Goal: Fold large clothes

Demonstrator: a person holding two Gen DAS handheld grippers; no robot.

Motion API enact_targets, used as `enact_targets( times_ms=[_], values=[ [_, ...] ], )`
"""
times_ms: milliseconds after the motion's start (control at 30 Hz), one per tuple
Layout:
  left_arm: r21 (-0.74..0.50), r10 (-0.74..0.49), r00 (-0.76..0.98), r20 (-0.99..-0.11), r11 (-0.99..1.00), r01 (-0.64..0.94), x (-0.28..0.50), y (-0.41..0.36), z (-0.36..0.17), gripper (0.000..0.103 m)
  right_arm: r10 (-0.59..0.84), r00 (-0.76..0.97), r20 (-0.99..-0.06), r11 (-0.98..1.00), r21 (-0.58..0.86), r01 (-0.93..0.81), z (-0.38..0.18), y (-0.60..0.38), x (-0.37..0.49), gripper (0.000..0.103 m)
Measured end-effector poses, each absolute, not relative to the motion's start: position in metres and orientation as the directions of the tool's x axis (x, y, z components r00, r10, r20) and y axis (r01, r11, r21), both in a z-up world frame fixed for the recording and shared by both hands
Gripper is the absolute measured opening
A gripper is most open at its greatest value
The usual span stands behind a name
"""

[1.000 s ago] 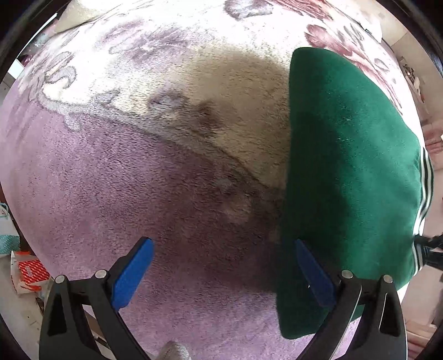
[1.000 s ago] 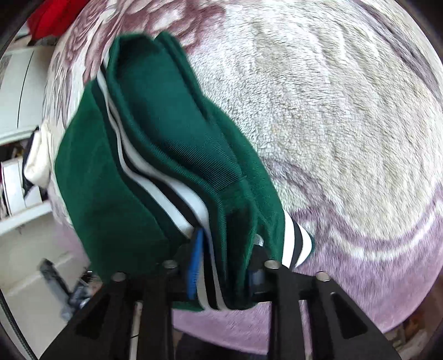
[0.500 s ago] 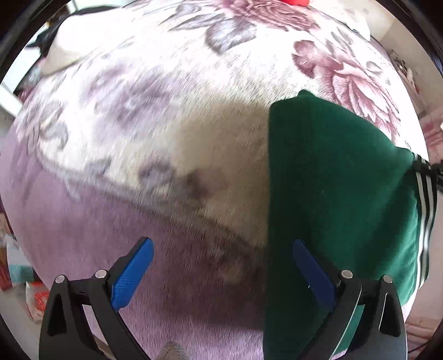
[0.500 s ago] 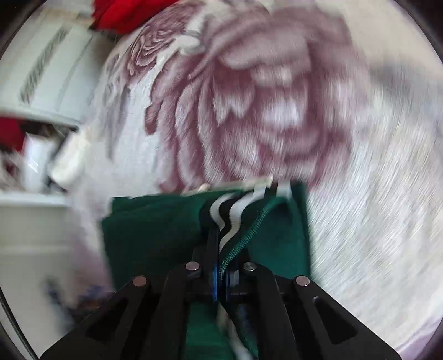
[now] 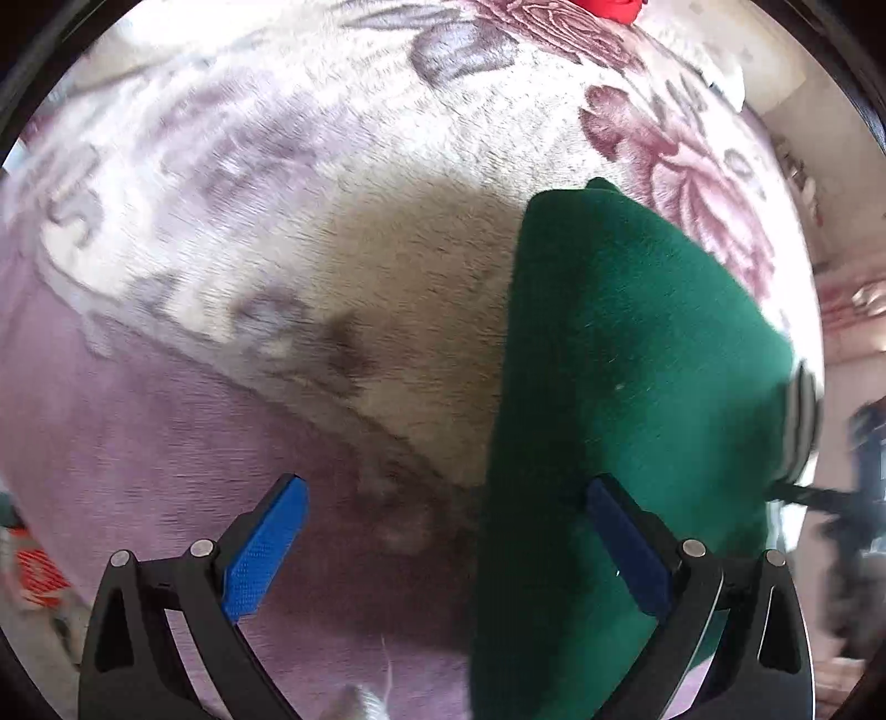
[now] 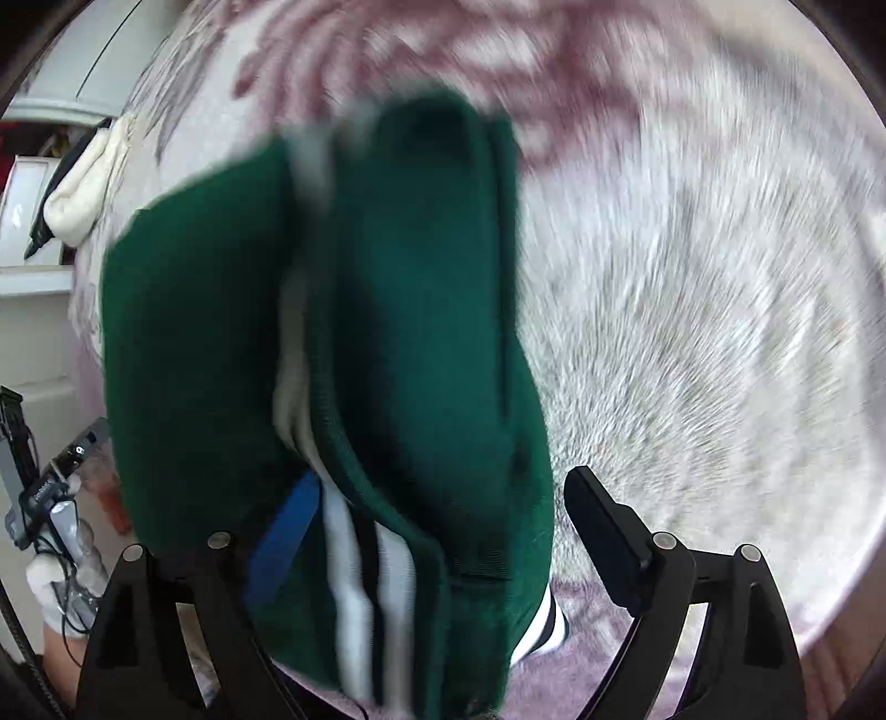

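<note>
A folded dark green garment (image 5: 626, 376) lies on the floral fleece blanket (image 5: 310, 232), its white-and-black striped hem (image 5: 800, 421) at the right edge. My left gripper (image 5: 443, 548) is open beside the garment's left edge; its right pad (image 5: 626, 548) hovers over the green cloth and its left pad over the purple blanket. In the right wrist view the garment (image 6: 421, 332) is blurred and its striped hem (image 6: 354, 581) runs between the jaws. My right gripper (image 6: 443, 531) is opening wide; its pads do not press the cloth.
A red cloth (image 5: 609, 8) lies at the blanket's far end. A cream bundle (image 6: 83, 188) sits at the bed edge next to white furniture (image 6: 33, 277). An orange packet (image 5: 33, 570) lies off the bed. A white-gloved hand (image 6: 50, 587) holds the other tool at lower left.
My right gripper was shut on the striped hem and has let go, its jaws now spread wide. The garment has swung back and its hem lies loose. My left gripper stays open.
</note>
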State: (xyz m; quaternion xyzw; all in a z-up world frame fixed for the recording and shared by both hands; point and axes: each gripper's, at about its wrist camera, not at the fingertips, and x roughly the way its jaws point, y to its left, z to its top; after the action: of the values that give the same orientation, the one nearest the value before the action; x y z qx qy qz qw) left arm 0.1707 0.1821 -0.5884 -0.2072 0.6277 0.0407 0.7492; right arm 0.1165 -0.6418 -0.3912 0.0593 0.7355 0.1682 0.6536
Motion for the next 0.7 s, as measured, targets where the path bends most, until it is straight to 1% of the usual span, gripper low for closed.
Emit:
enact_targets(
  times_ms=[67, 133, 200, 267, 400, 433, 467, 500, 533, 567, 600, 633, 667, 700],
  values=[
    [-0.331, -0.271, 0.222, -0.937, 0.892, -0.307, 0.177, 0.18, -0.596, 0.103, 0.448, -0.137, -0.884, 0.887, 0.458, -0.052, -0.412, -0.663, 0.12, 0.099],
    [-0.406, -0.356, 0.217, -0.909, 0.872, -0.273, 0.188, 0.178, -0.607, 0.103, 0.513, -0.141, -0.847, 0.85, 0.524, -0.057, -0.423, -0.67, 0.125, 0.1],
    [-0.463, -0.422, 0.201, -0.884, 0.85, -0.253, 0.197, 0.178, -0.617, 0.103, 0.561, -0.163, -0.812, 0.814, 0.576, -0.068, -0.435, -0.673, 0.129, 0.103],
    [-0.519, -0.485, 0.191, -0.854, 0.82, -0.242, 0.206, 0.176, -0.627, 0.103, 0.625, -0.194, -0.756, 0.761, 0.646, -0.064, -0.45, -0.679, 0.134, 0.103],
    [-0.577, -0.543, 0.199, -0.816, 0.785, -0.226, 0.218, 0.168, -0.635, 0.103, 0.688, -0.223, -0.691, 0.697, 0.714, -0.059, -0.456, -0.681, 0.142, 0.103],
    [-0.58, -0.538, 0.223, -0.813, 0.786, -0.215, 0.22, 0.165, -0.632, 0.101, 0.719, -0.224, -0.659, 0.668, 0.743, -0.044, -0.456, -0.68, 0.143, 0.103],
    [-0.579, -0.528, 0.259, -0.809, 0.79, -0.199, 0.222, 0.162, -0.626, 0.081, 0.761, -0.22, -0.61, 0.622, 0.783, -0.02, -0.456, -0.676, 0.144, 0.103],
    [-0.57, -0.514, 0.275, -0.812, 0.799, -0.192, 0.222, 0.16, -0.621, 0.077, 0.785, -0.218, -0.579, 0.592, 0.806, -0.007, -0.457, -0.671, 0.145, 0.094],
    [-0.551, -0.491, 0.283, -0.824, 0.812, -0.195, 0.225, 0.159, -0.617, 0.075, 0.796, -0.221, -0.564, 0.578, 0.816, -0.002, -0.459, -0.662, 0.146, 0.088],
    [-0.537, -0.47, 0.304, -0.829, 0.82, -0.196, 0.226, 0.159, -0.612, 0.069, 0.784, -0.224, -0.579, 0.592, 0.806, -0.007, -0.462, -0.653, 0.146, 0.081],
    [-0.533, -0.46, 0.316, -0.829, 0.821, -0.204, 0.228, 0.162, -0.608, 0.066, 0.786, -0.22, -0.578, 0.592, 0.806, -0.004, -0.463, -0.649, 0.146, 0.073],
    [-0.543, -0.466, 0.321, -0.824, 0.811, -0.217, 0.23, 0.165, -0.605, 0.062, 0.795, -0.21, -0.57, 0.585, 0.811, 0.015, -0.464, -0.649, 0.146, 0.068],
    [-0.552, -0.473, 0.326, -0.819, 0.803, -0.223, 0.233, 0.167, -0.602, 0.058, 0.8, -0.198, -0.566, 0.582, 0.812, 0.03, -0.462, -0.652, 0.145, 0.058],
    [-0.551, -0.472, 0.325, -0.82, 0.804, -0.222, 0.236, 0.168, -0.599, 0.057, 0.806, -0.187, -0.562, 0.578, 0.815, 0.043, -0.459, -0.655, 0.143, 0.051]
  ],
)
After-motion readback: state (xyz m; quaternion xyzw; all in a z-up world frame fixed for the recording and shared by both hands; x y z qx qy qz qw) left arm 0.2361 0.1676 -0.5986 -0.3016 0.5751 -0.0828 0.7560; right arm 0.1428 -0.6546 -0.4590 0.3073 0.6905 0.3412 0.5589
